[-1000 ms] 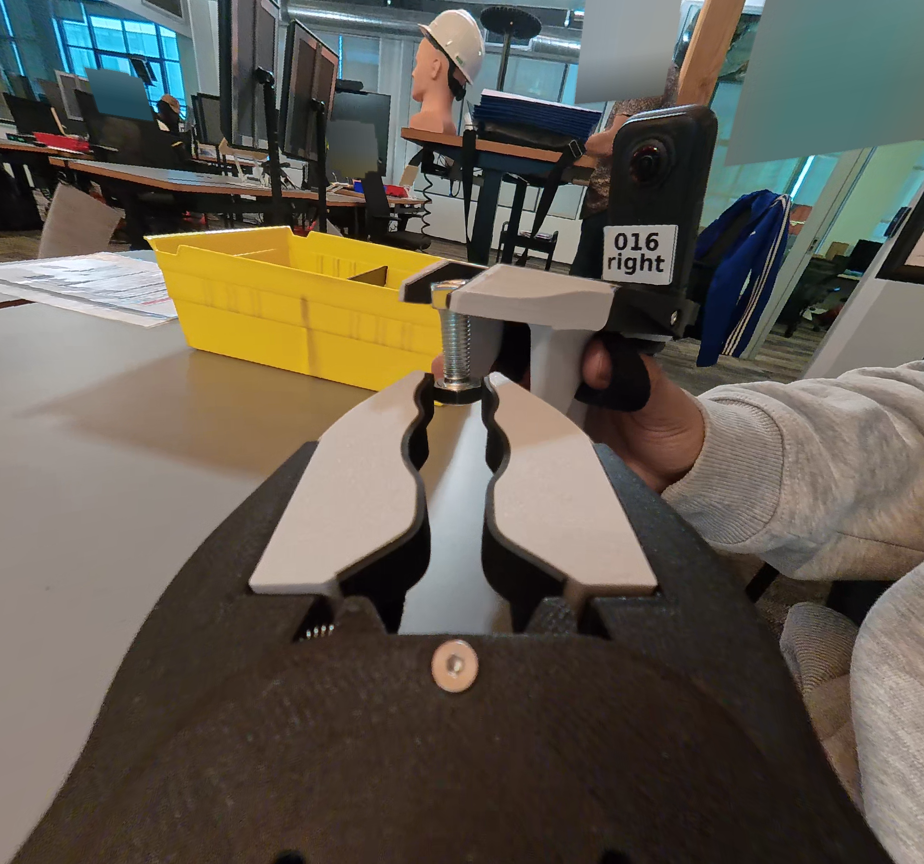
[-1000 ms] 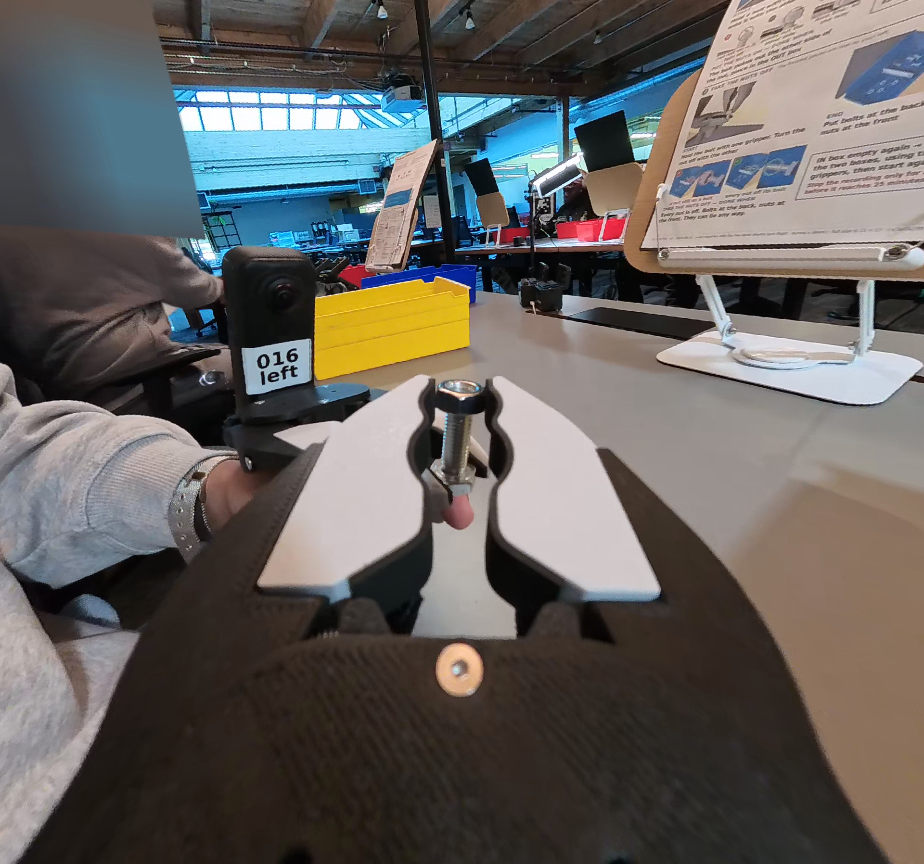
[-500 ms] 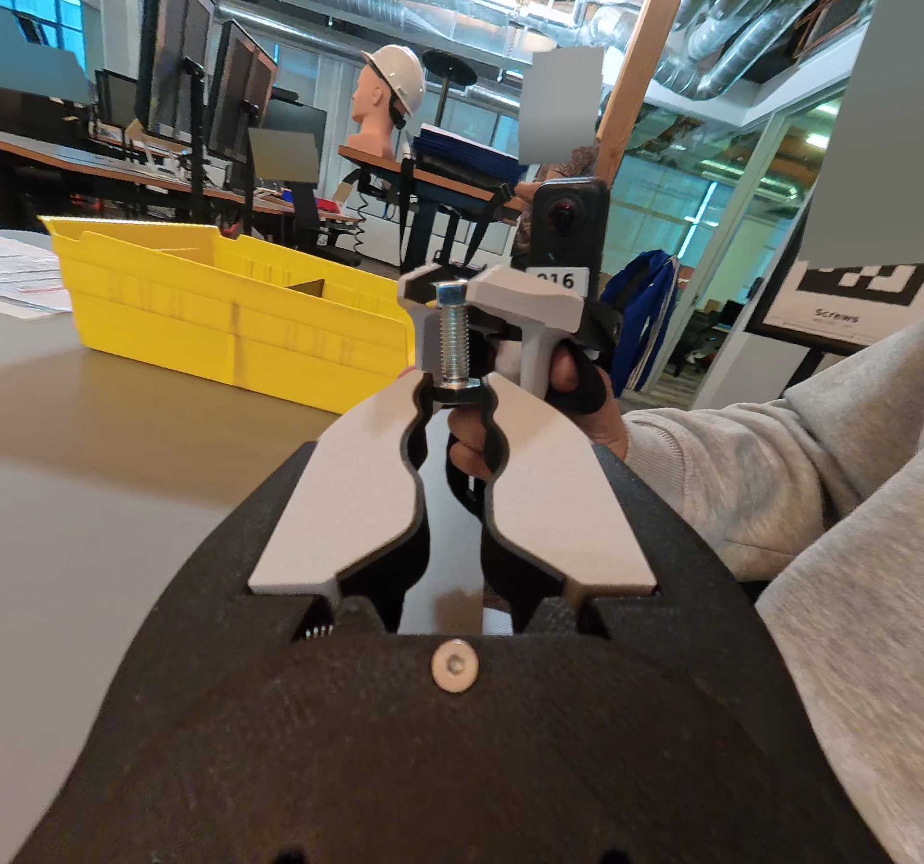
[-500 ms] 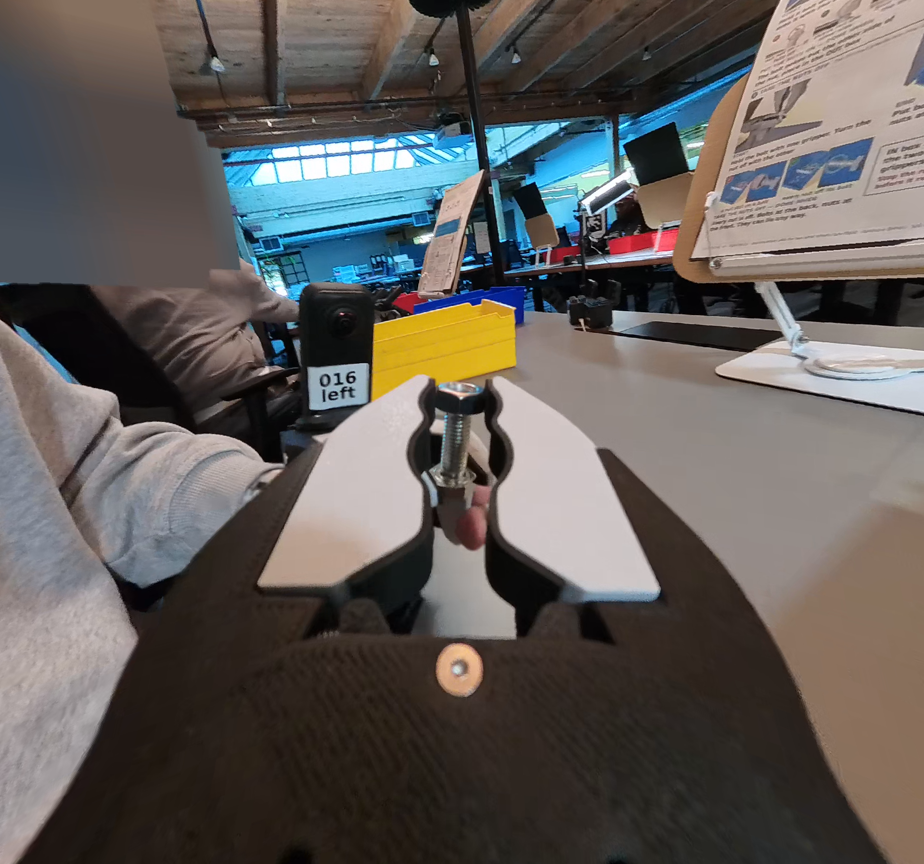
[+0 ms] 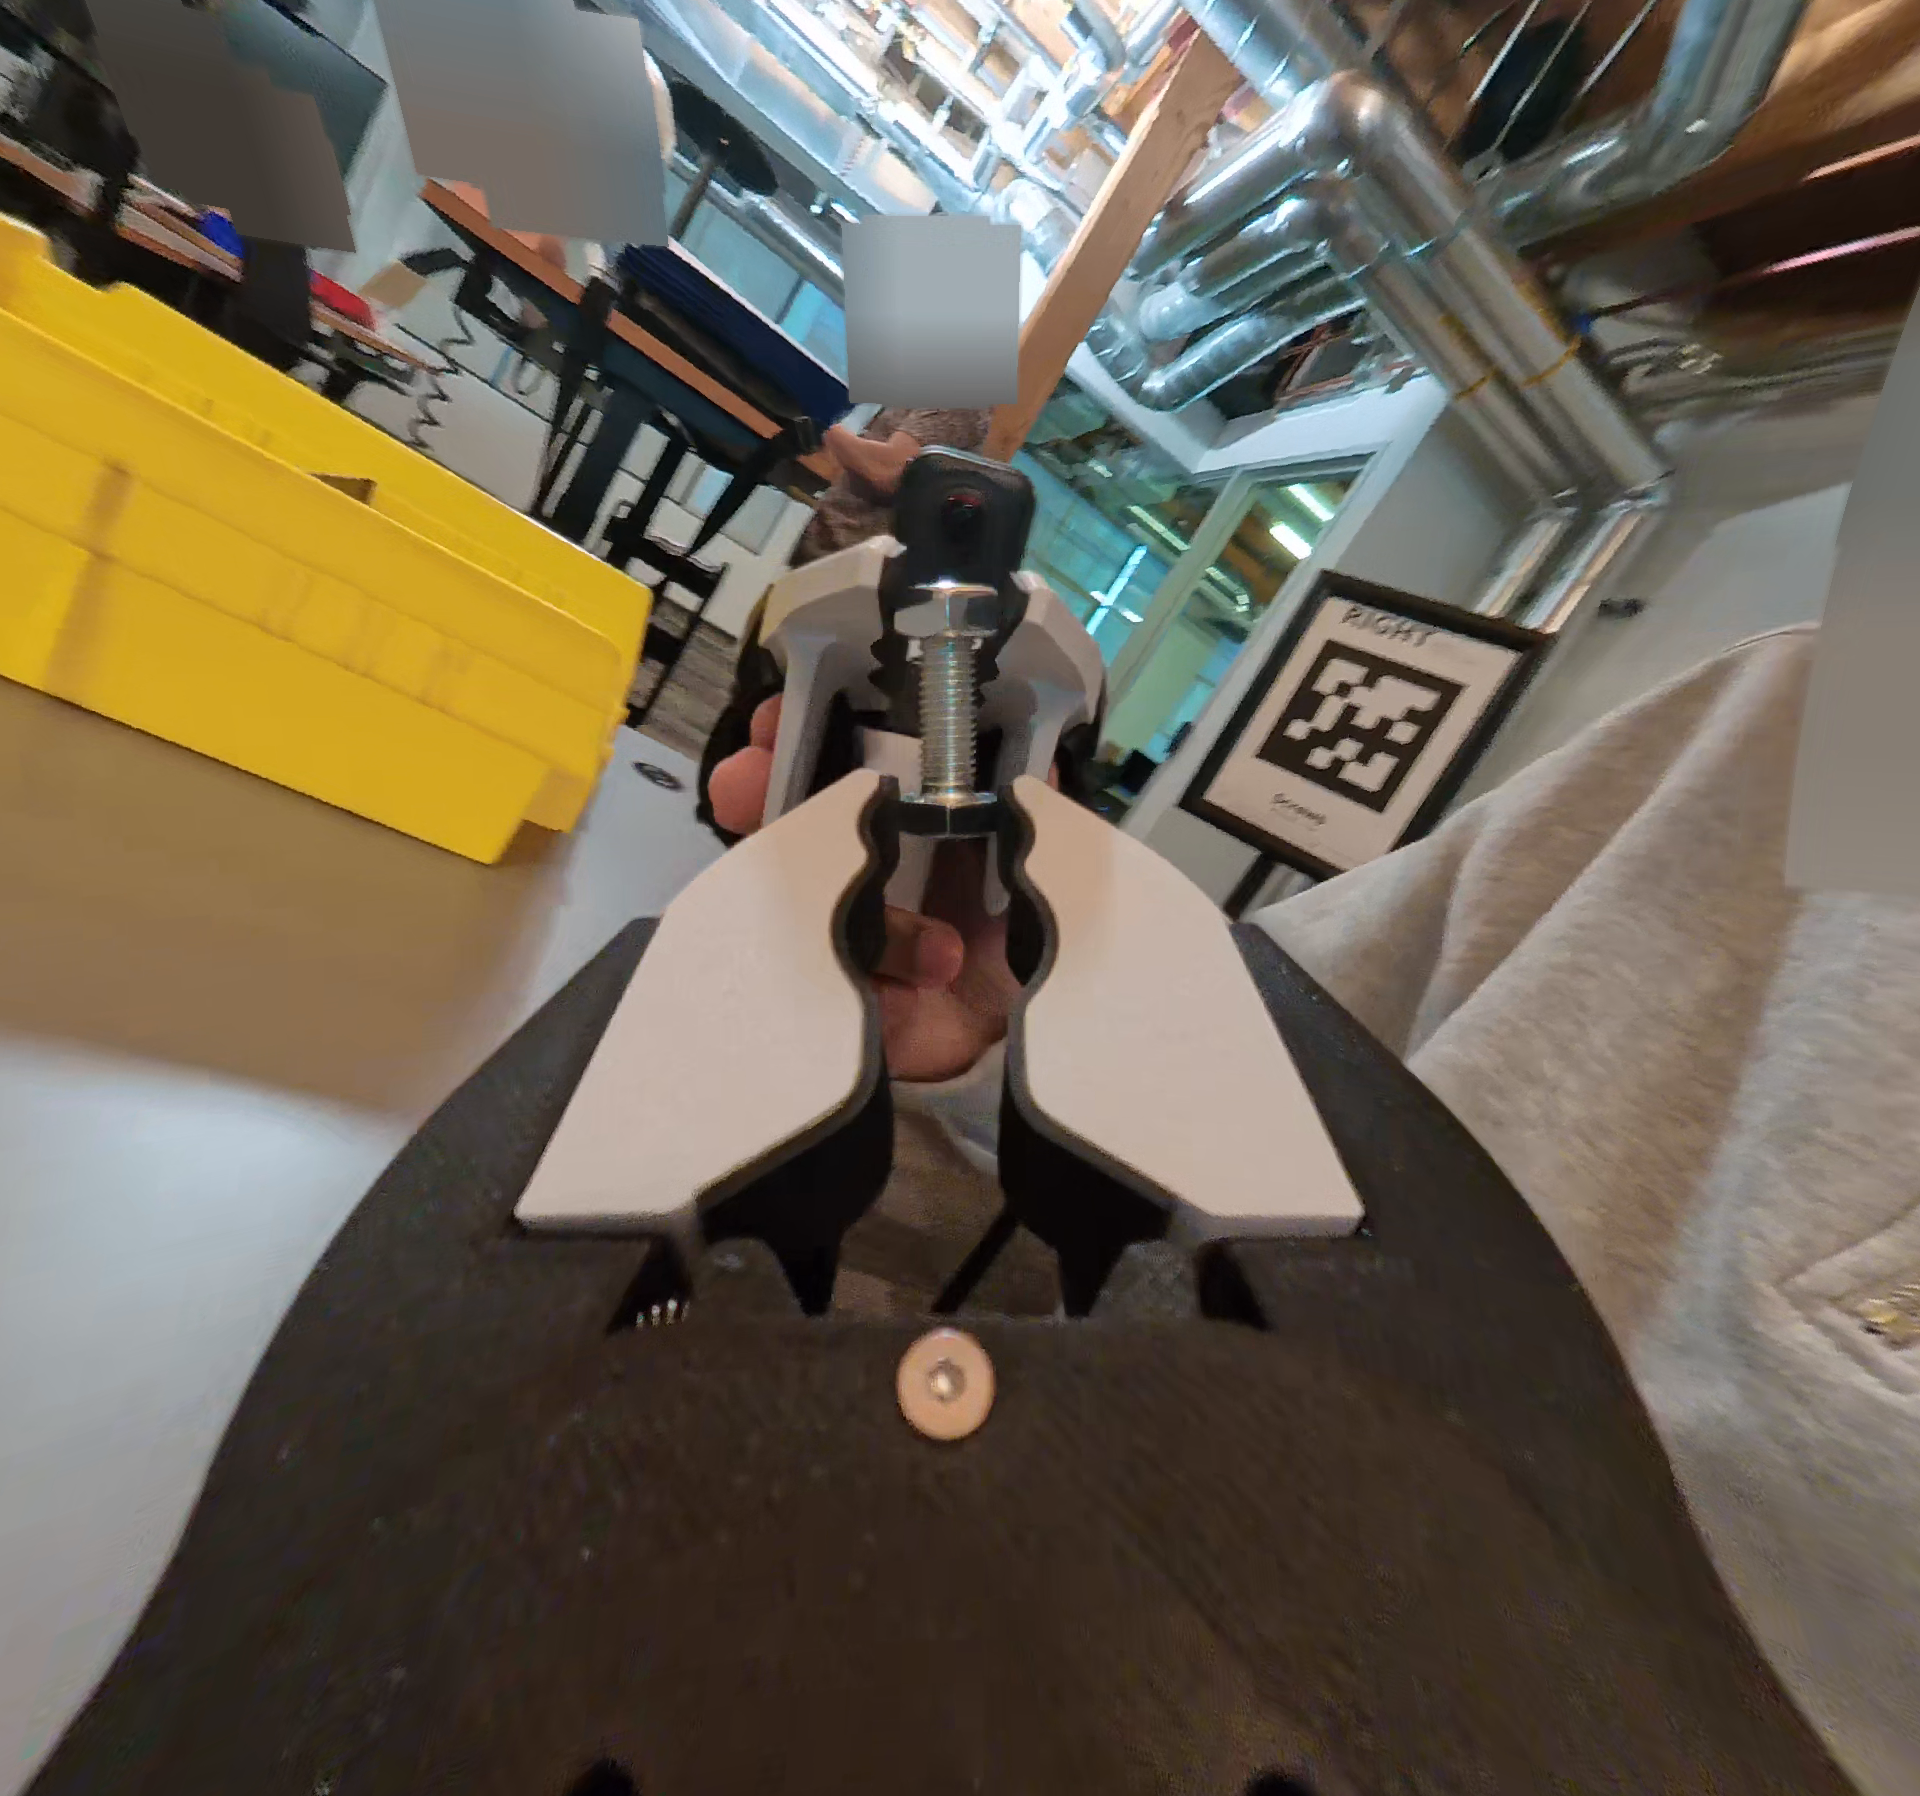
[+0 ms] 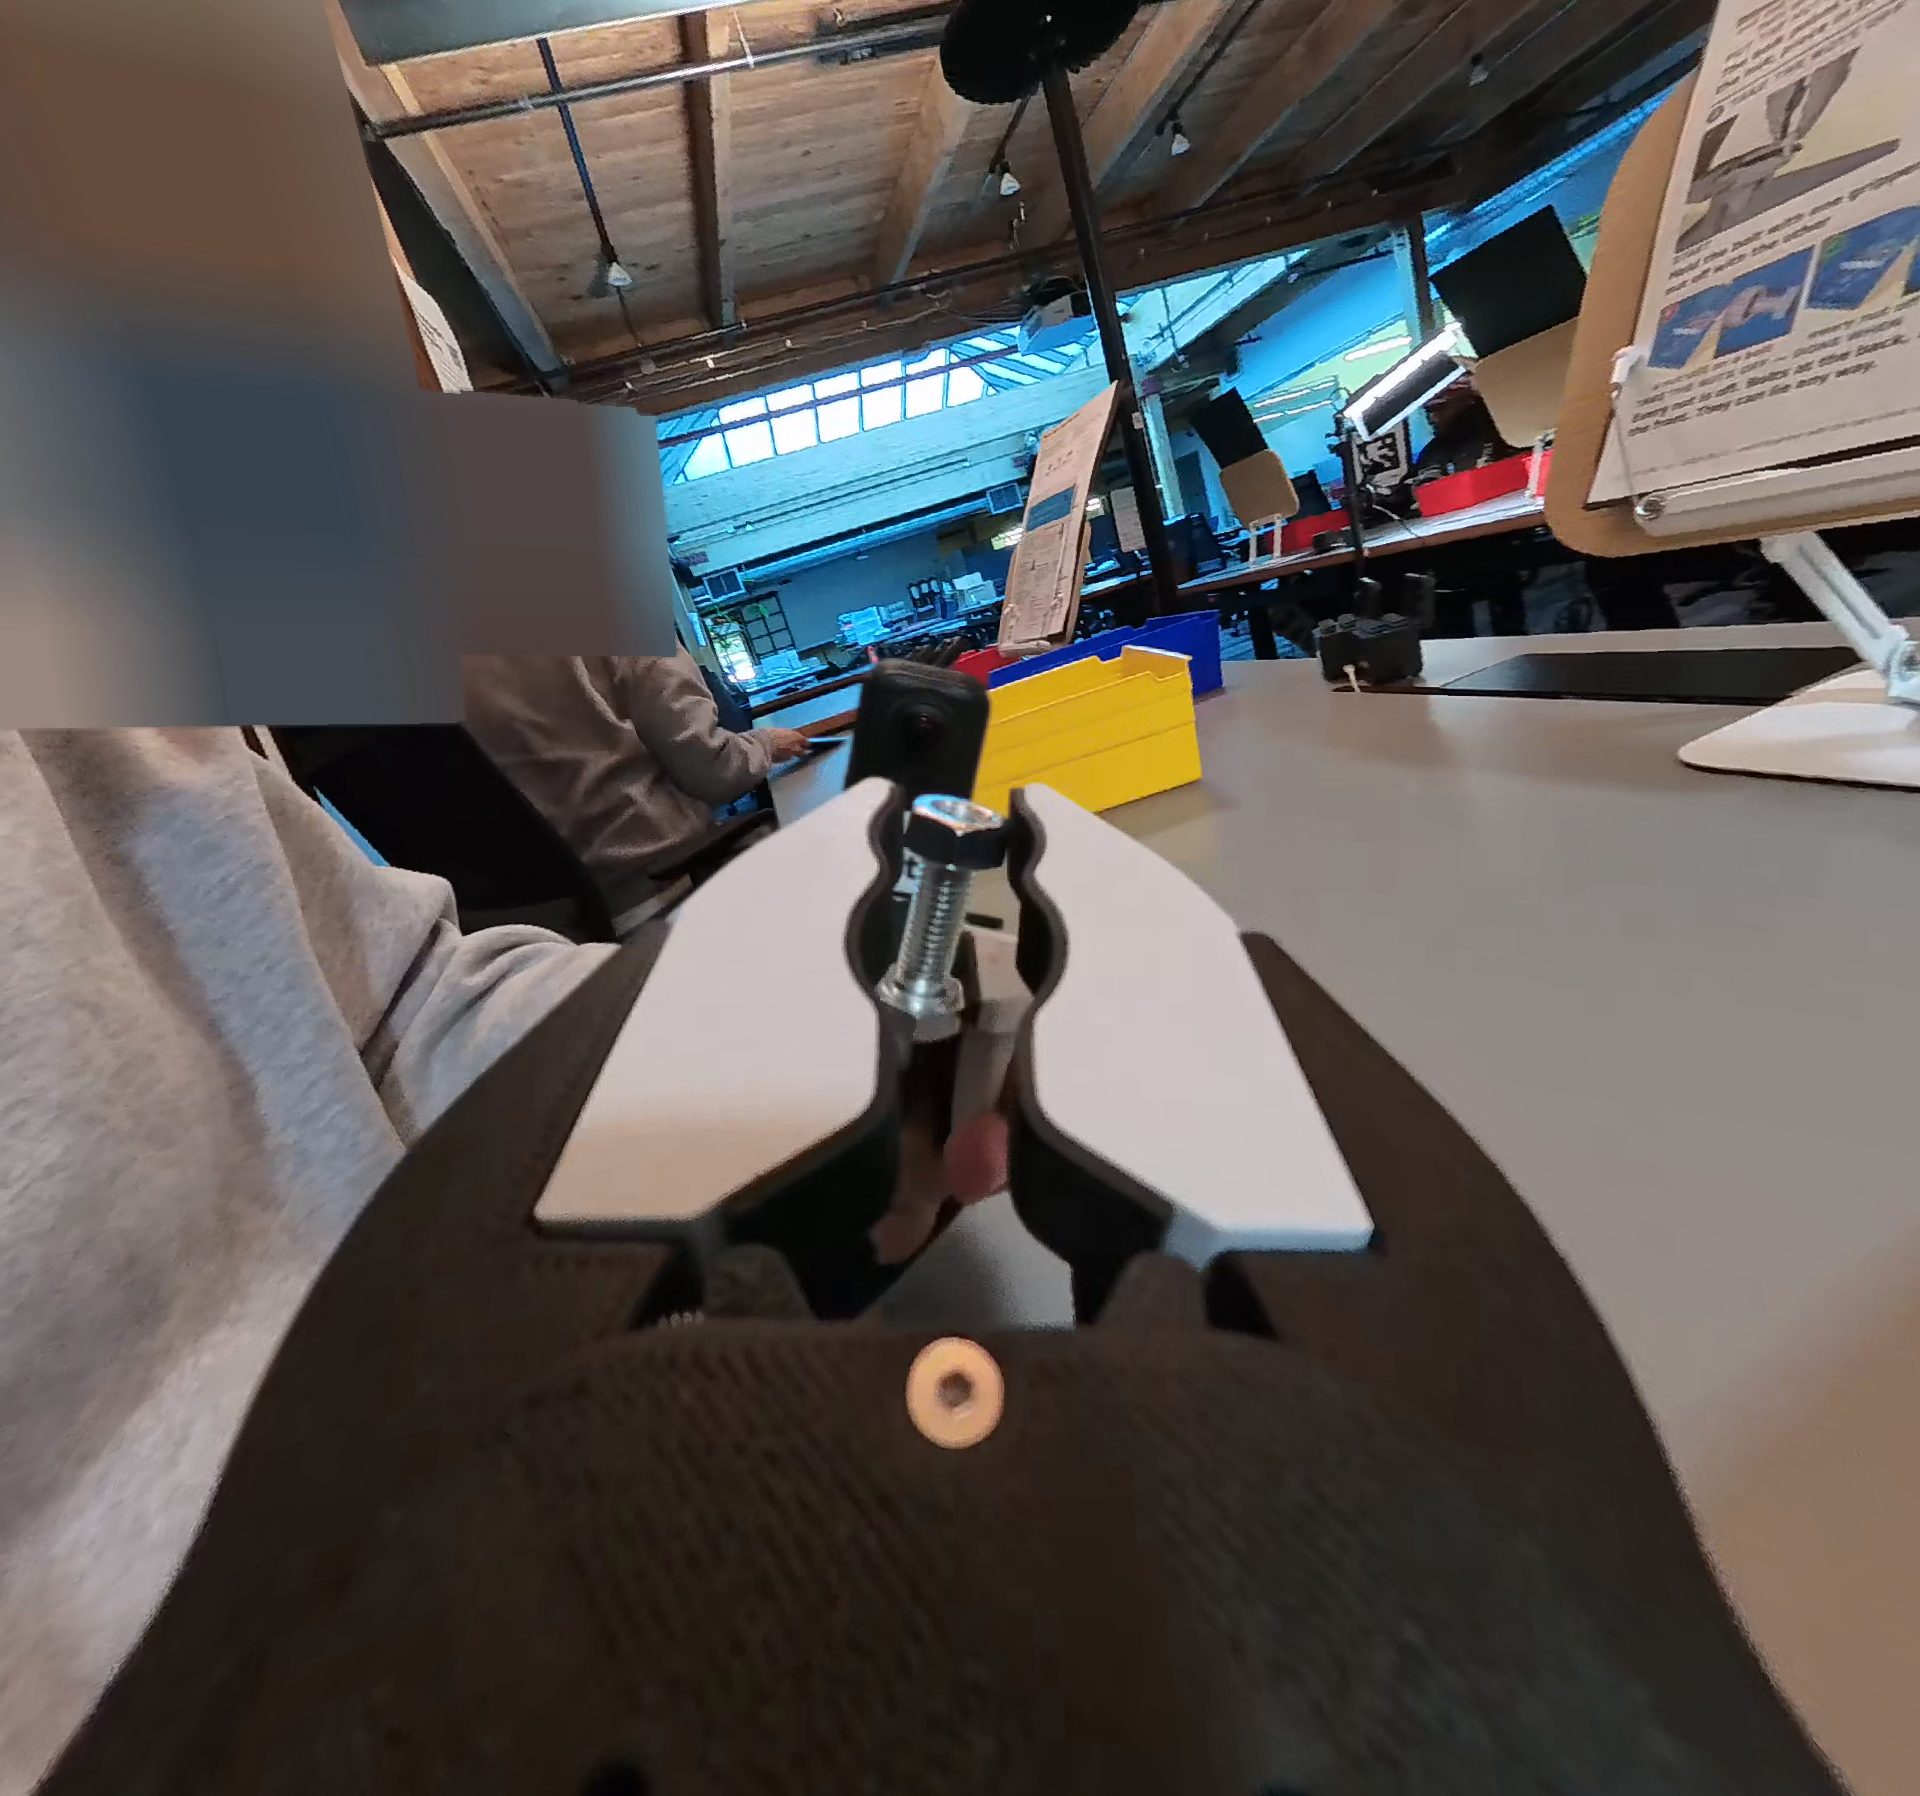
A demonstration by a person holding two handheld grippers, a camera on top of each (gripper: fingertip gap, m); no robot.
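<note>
My left gripper (image 5: 948, 811) is shut on a dark nut (image 5: 948, 799) threaded on the lower end of a silver bolt (image 5: 945, 707). The bolt stands up from my tips into the right gripper (image 5: 948, 619), which faces me and clamps the hex head. In the right wrist view my right gripper (image 6: 956, 837) is shut on the bolt's head. The threaded shaft (image 6: 930, 925) runs down towards me to the nut (image 6: 920, 996), where the left gripper's finger (image 6: 989, 1024) shows below. Both grippers are held in the air off the table's edge.
A yellow bin (image 5: 260, 624) sits on the grey table (image 5: 208, 967) to the left. A framed black-and-white marker sign (image 5: 1361, 718) stands at right. A yellow bin (image 6: 1091, 738), a blue bin (image 6: 1164, 645) and a document stand (image 6: 1818, 759) are on the table. Grey sleeves flank both views. My left and right fingertips are right by each other.
Both grippers have tilted upward and turned to face each other head-on, still joined by the bolt. The yellow bin has slid left in the left wrist view.
</note>
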